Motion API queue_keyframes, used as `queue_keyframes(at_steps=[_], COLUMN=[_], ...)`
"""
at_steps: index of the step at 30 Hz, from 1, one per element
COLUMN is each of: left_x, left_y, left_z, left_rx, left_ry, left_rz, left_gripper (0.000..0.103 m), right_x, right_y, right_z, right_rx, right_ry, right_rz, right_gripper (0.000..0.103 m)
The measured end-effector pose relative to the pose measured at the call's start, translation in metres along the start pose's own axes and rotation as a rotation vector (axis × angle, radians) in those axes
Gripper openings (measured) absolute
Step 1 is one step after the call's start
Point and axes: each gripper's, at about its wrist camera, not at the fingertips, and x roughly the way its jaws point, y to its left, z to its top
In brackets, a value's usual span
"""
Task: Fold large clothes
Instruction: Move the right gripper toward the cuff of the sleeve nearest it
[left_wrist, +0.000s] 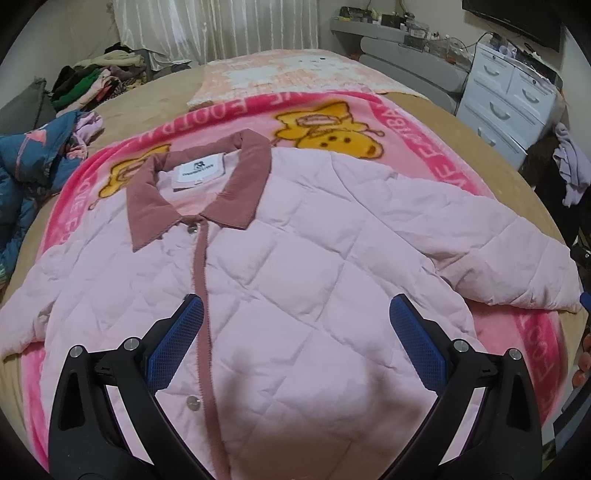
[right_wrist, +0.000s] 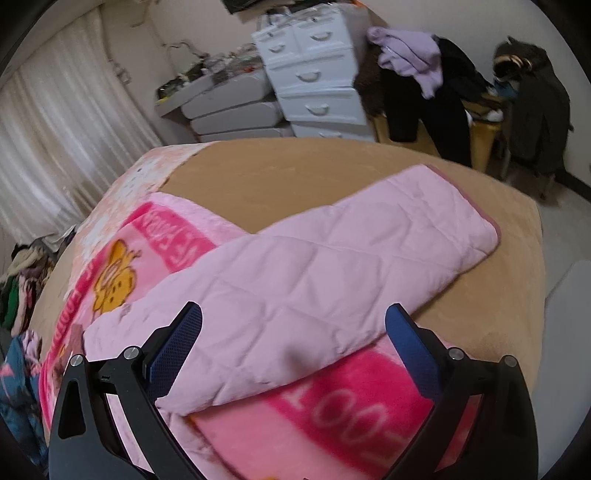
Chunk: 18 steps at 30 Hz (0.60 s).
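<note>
While the pale pink quilted jacket (left_wrist: 295, 266) lies flat on the bright pink cartoon blanket (left_wrist: 461, 155), left gripper (left_wrist: 295, 325) and right gripper (right_wrist: 293, 332) hover wide open, holding nothing.

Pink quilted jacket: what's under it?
The pink quilted jacket lies on a pink cartoon blanket, over a tan bed cover. Its sleeve overhangs onto the tan. Blanket's middle is hidden.

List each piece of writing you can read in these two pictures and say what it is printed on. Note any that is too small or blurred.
"FOOTBA", upside down, partly covered: pink blanket border.
"FOO", cut off: blanket border, right wrist view.
Neck label of the pink quilted jacket: logo and a line of print, too small to read.
</note>
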Motion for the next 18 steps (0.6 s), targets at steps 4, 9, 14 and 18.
queue_keyframes(at_steps=[4,9,14,18], left_x=[0.006,0.018,0.027,0.03], left_y=[-0.007,-0.02,-0.029,-0.03], left_z=[0.0,-0.003,-0.007,-0.007], left_rx=[0.01,0.029,0.043,0.034], left_ry=[0.011,0.027,0.05,0.052], left_rz=[-0.006,-0.002,-0.013,-0.014], left_gripper=[0.094,0.094,0.094,0.094], right_x=[0.011,0.026,0.04,0.058], right_y=[-0.017,-0.04,-0.06,-0.077], right_z=[0.001,0.002,0.002,0.003], right_rx=[0.056,0.144,0.217,0.276], right_ry=[0.006,0.025,0.045,0.073], right_rz=[-0.031,-0.047,-0.058,-0.038], right_gripper=[0.099,0.099,0.099,0.099])
